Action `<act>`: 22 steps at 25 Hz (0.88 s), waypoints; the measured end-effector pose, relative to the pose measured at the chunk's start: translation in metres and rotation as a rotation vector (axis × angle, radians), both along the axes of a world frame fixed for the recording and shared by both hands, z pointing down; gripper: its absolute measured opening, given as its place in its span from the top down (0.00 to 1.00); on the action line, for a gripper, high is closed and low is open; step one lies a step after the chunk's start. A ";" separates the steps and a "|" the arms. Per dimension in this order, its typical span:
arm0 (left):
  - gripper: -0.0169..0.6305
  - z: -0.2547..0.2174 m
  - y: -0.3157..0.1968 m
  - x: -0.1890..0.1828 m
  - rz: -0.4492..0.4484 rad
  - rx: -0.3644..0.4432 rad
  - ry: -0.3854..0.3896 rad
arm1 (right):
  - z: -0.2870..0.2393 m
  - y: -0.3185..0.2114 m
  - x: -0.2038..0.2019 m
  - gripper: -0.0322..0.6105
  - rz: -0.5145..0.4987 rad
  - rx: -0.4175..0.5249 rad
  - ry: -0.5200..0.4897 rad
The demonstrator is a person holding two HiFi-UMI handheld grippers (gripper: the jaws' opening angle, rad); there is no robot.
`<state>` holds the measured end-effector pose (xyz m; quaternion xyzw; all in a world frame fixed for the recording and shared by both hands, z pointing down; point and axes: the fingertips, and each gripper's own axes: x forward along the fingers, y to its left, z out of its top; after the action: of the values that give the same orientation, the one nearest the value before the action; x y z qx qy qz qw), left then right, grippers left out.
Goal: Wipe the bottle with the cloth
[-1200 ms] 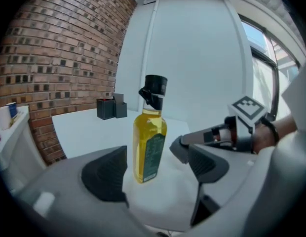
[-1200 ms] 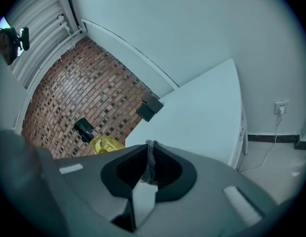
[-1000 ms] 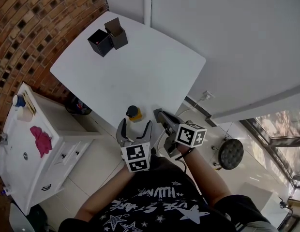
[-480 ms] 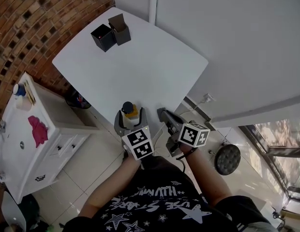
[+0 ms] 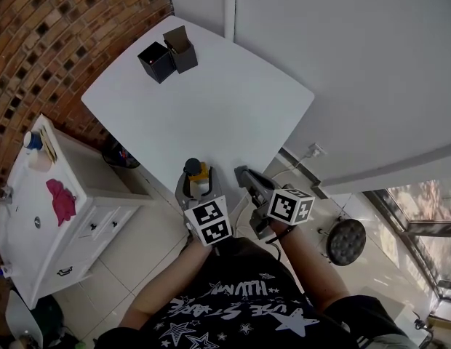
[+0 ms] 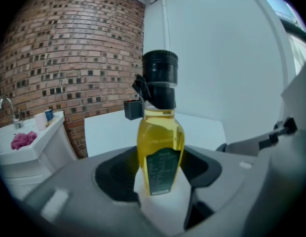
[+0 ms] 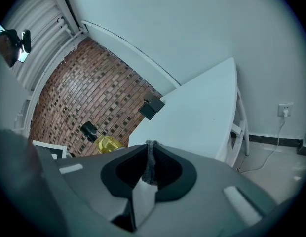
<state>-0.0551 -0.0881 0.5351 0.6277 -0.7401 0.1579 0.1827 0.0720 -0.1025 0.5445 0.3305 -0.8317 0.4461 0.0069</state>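
Observation:
A bottle point(image 5: 198, 171) of yellow liquid with a black cap stands upright near the front edge of the white table point(image 5: 211, 93). In the left gripper view the bottle point(image 6: 160, 147) fills the middle. My left gripper point(image 5: 198, 185) is around its lower body. The jaws are closing, and the pads point(image 6: 126, 174) meet the bottle's sides. My right gripper point(image 5: 241, 173) hovers just right of the bottle, shut on a thin grey cloth point(image 7: 150, 162) that sticks up between its jaws. The right gripper view has the bottle point(image 7: 106, 143) at lower left.
Two black boxes point(image 5: 156, 62) point(image 5: 183, 49) stand at the table's far left corner. A white sink cabinet point(image 5: 87, 217) with a pink rag point(image 5: 62, 198) stands to the left against the brick wall. A round stool point(image 5: 347, 242) stands on the tiled floor at the right.
My left gripper has moved forward around the bottle and its jaws have narrowed onto it. The right gripper has hardly moved.

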 end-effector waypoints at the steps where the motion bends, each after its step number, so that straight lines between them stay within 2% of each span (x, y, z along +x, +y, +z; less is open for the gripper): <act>1: 0.58 0.000 0.000 0.000 0.017 0.005 0.002 | -0.001 0.000 -0.002 0.89 -0.001 0.002 0.000; 5: 0.59 0.000 0.001 0.001 0.093 0.022 0.002 | -0.003 0.000 -0.007 0.89 0.003 0.006 0.000; 8: 0.59 0.001 0.002 0.005 0.185 0.031 0.006 | -0.004 0.000 -0.008 0.89 0.018 0.003 0.000; 13: 0.59 0.001 0.003 0.014 0.438 0.061 0.031 | -0.012 0.000 -0.018 0.89 0.019 0.024 0.005; 17: 0.59 -0.001 0.009 0.022 0.661 0.090 0.050 | -0.018 0.004 -0.031 0.89 -0.019 0.073 0.047; 22: 0.59 -0.002 0.013 0.025 0.851 0.098 0.082 | -0.027 0.007 -0.048 0.89 -0.042 0.105 0.049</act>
<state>-0.0297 -0.0753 0.5334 0.8906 -0.4141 0.1589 0.1006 0.0242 -0.0955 0.5180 0.3236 -0.8605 0.3931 0.0194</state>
